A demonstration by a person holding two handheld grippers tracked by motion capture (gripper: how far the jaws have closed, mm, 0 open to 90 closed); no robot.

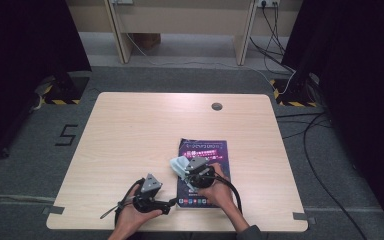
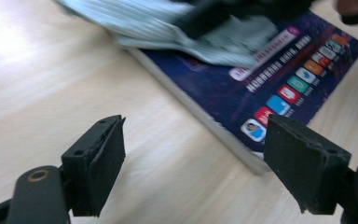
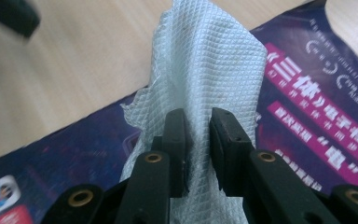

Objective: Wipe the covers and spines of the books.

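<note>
A dark purple book point(image 1: 207, 170) lies flat on the wooden table point(image 1: 130, 125), right of centre near the front. My right gripper point(image 1: 187, 172) is over the book's left half, shut on a pale blue-white textured cloth point(image 1: 178, 164). In the right gripper view the cloth point(image 3: 205, 74) is pinched between the two black jaws point(image 3: 198, 144) and drapes onto the book cover point(image 3: 317, 93). My left gripper point(image 1: 172, 205) rests low at the book's front left corner, open, with bare table between its fingers point(image 2: 98, 163). The book's corner point(image 2: 270, 102) lies just ahead of it.
A round cable hole point(image 1: 216, 106) sits near the table's far edge. Wooden furniture legs point(image 1: 120, 35) and loose cables point(image 1: 280, 55) are on the floor beyond. The table's left and far parts are bare wood.
</note>
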